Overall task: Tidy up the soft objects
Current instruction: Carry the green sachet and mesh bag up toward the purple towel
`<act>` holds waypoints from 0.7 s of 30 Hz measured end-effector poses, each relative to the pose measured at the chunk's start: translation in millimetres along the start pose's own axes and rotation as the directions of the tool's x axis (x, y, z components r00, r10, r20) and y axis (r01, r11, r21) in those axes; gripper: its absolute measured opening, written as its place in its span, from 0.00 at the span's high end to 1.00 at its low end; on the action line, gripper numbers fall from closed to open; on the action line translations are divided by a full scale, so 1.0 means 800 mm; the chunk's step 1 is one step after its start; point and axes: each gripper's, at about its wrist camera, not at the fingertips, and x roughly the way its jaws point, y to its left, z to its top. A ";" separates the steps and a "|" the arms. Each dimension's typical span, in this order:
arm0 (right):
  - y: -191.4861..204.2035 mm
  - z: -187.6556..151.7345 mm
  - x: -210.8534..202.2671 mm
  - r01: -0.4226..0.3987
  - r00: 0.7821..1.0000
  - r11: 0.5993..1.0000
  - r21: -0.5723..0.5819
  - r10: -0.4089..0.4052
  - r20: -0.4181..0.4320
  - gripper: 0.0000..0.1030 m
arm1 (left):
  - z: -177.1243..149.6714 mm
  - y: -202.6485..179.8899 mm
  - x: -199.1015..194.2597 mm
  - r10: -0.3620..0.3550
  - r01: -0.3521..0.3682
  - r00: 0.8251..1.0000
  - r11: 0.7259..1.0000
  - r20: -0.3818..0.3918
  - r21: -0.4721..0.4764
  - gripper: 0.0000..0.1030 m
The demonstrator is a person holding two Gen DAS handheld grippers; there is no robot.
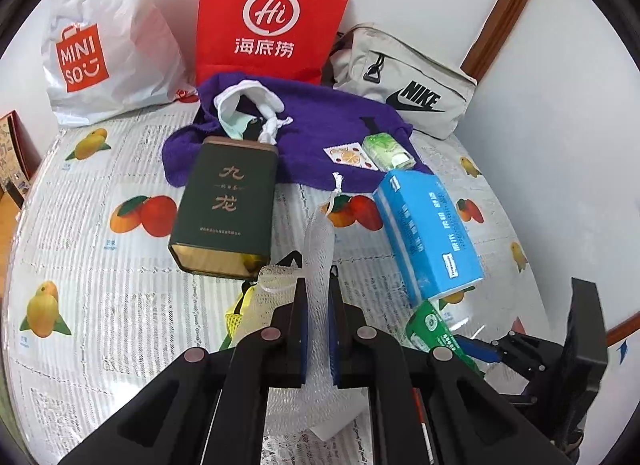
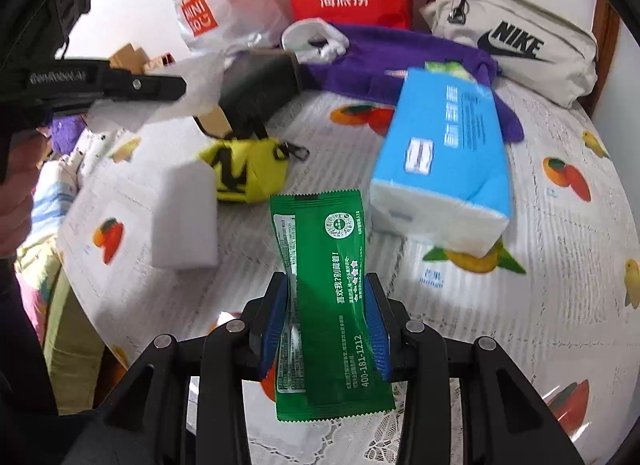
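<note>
My left gripper (image 1: pixel 318 277) is shut on a white mesh bag (image 1: pixel 319 233) that stands up between its pads. Under the bag a yellow pouch (image 1: pixel 236 317) peeks out. In the right wrist view my right gripper (image 2: pixel 326 281) is shut on a green sachet (image 2: pixel 324 233), whose middle is pinched in by the blue pads and which is lifted off the cloth. A blue tissue pack (image 2: pixel 444 157) lies just beyond it to the right. The purple towel (image 1: pixel 320 125) lies at the back, with a white drawstring pouch (image 1: pixel 248 101) and a small green tissue packet (image 1: pixel 386 151) on it.
A dark green tea tin (image 1: pixel 228 201) lies on its side mid-table. A white foam block (image 2: pixel 184 217) sits left of the sachet. A Miniso bag (image 1: pixel 108 37), a red paper bag (image 1: pixel 272 13) and a Nike pouch (image 1: pixel 404 81) line the wall. The fruit-print tablecloth (image 1: pixel 100 265) covers the table.
</note>
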 end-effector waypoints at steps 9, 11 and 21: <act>-0.008 0.033 -0.026 0.002 0.997 1.000 0.016 -0.003 0.078 0.63 | 0.019 0.002 -0.006 -0.003 0.003 1.000 1.000 0.016 -0.005 0.92; -0.012 0.043 -0.029 0.008 0.996 1.000 0.022 -0.010 0.088 0.63 | 0.025 0.001 -0.006 -0.001 0.001 1.000 1.000 0.020 -0.004 0.92; -0.035 0.094 -0.027 0.026 0.994 0.998 0.064 -0.033 0.109 0.63 | 0.063 -0.005 -0.003 0.000 -0.001 0.999 1.000 0.039 0.023 0.92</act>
